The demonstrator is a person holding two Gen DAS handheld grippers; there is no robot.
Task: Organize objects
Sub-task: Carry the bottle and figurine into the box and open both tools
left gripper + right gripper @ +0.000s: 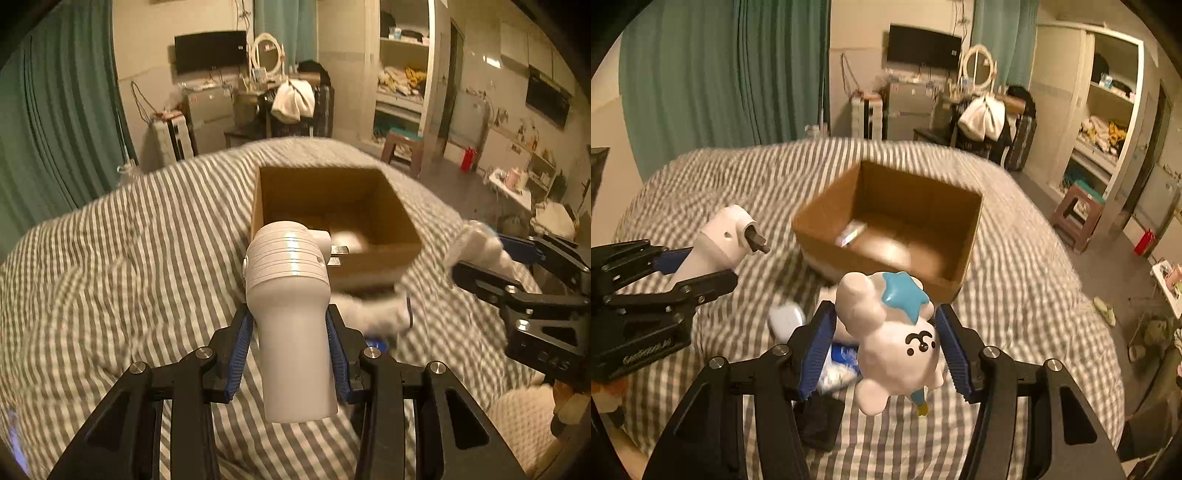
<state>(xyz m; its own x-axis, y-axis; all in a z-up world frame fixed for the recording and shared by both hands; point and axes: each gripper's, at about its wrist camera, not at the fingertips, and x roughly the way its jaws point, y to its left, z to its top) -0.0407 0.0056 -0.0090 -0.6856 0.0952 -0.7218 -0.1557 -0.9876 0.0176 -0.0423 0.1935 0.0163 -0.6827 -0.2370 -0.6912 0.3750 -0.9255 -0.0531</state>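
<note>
Two tools are in your hands, and each one carries a thing above the striped bed (110,258).

From the left wrist camera, your left tool (291,354) is clamped on the smooth handle of a white appliance with a ribbed head (288,295), its blue pads pressing on both sides. Beyond it the open cardboard box (388,206) stands on the bed. At the right edge you see the right tool (480,258) gripping something white, which is blurred.

From the right wrist camera, your right tool (886,339) is clamped on a white figurine with a blue star (897,332). Under it a blue and white packet (842,365) lies on the bed. The box is just behind the figurine, with a small item inside. At the left, the other tool holds the appliance.
</note>
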